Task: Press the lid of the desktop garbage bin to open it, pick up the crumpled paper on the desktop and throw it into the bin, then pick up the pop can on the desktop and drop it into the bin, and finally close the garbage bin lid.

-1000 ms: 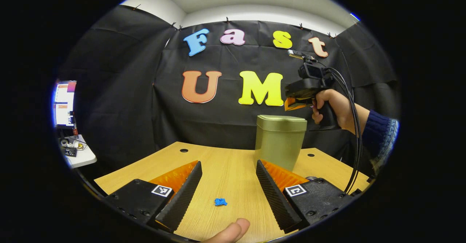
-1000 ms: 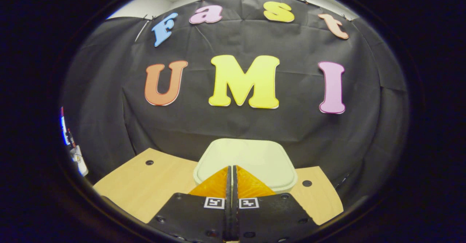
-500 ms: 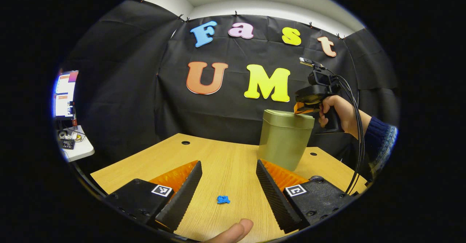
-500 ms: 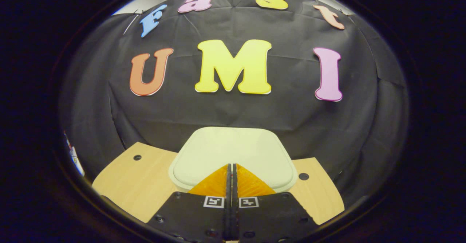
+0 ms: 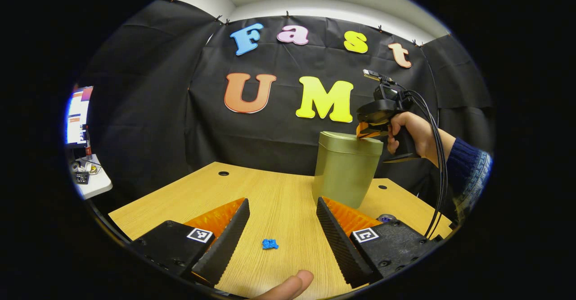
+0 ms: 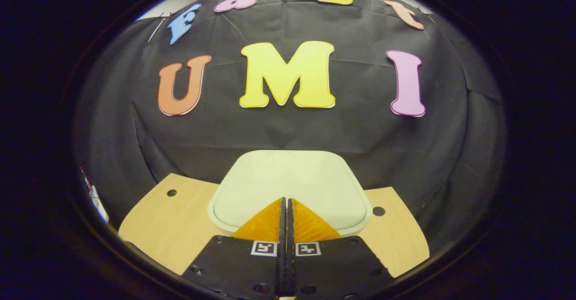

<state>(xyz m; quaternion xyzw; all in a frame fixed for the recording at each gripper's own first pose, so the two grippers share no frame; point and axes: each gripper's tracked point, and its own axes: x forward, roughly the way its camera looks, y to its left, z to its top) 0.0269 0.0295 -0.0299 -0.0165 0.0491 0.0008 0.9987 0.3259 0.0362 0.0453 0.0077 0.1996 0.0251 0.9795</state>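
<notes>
We've got a pale wood-grain worktop (image 5: 270,192), smooth with a matt laminate look. The bin (image 5: 344,174) has a soft satin sheen, metal or plastic we can't tell, and its lid (image 6: 288,187) looks smooth. Left claw (image 5: 281,228) fingers (image 5: 335,237) are ribbed, matt. Wall is creased black cloth (image 5: 148,124).

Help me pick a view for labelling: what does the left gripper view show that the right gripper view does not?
Left gripper view: the open left gripper low over the table, a small blue scrap on the wood between its fingers, the bin's side wall, and the hand holding the right gripper at the lid's edge.

Right gripper view: the lid from above, with the shut right gripper over its near edge.

Both: the bin, the wooden table and the right gripper.
</notes>
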